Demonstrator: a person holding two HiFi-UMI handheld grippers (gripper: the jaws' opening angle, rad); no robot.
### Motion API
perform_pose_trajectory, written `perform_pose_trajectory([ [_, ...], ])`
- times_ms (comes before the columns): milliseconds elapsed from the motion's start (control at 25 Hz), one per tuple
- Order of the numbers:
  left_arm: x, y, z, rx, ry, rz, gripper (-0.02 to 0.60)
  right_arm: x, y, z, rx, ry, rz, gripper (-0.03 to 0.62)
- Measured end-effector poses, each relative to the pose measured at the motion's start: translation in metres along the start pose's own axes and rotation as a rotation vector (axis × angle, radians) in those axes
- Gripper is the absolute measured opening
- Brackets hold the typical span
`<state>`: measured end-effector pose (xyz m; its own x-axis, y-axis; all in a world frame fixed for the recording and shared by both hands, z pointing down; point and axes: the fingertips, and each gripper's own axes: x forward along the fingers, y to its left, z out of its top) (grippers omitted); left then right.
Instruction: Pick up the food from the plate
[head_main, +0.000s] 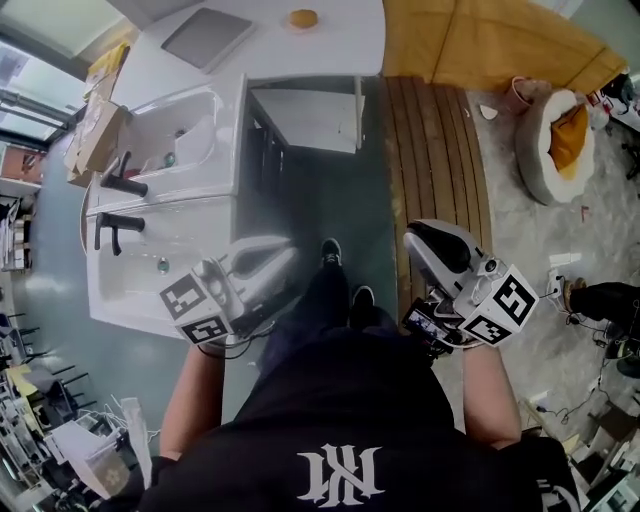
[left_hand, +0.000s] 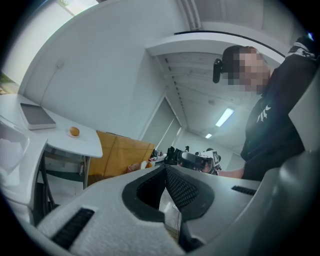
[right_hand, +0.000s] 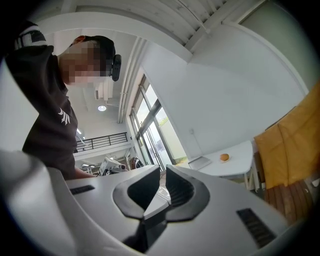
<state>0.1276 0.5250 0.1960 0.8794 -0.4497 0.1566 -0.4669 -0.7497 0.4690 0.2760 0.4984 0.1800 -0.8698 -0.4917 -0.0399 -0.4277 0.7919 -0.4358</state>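
On the far table (head_main: 345, 35), food (head_main: 303, 18) barely shows; left gripper (left_hand: 165, 169) and right gripper (right_hand: 163, 171) fingers are clenched.

One left gripper (head_main: 283, 256), one right gripper (head_main: 417, 240), one food piece (head_main: 303, 18), one laptop (head_main: 207, 37), two black faucets (head_main: 124, 178).

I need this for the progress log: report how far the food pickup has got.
Done: nothing. The food sits untouched on the white table. In hand: nothing. The left gripper and right gripper are shut and empty, held at the person's waist. Left: approach the table, open a gripper, grasp and lift the food.
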Motion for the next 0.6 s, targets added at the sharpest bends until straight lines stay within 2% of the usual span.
perform_pose_trajectory([
  [200,0.001,0.055,0.042,0.020,-0.046,-0.019,0.005,0.056,-0.032,0.009,-0.018,0.066,-0.006,0.006],
  [440,-0.006,0.136,0.084,-0.001,-0.101,-0.063,0.005,0.142,-0.064,0.023,-0.030,0.130,-0.022,0.006],
  [600,0.009,0.173,0.101,-0.024,-0.121,-0.118,0.005,0.171,-0.086,0.051,-0.038,0.115,-0.065,0.006],
])
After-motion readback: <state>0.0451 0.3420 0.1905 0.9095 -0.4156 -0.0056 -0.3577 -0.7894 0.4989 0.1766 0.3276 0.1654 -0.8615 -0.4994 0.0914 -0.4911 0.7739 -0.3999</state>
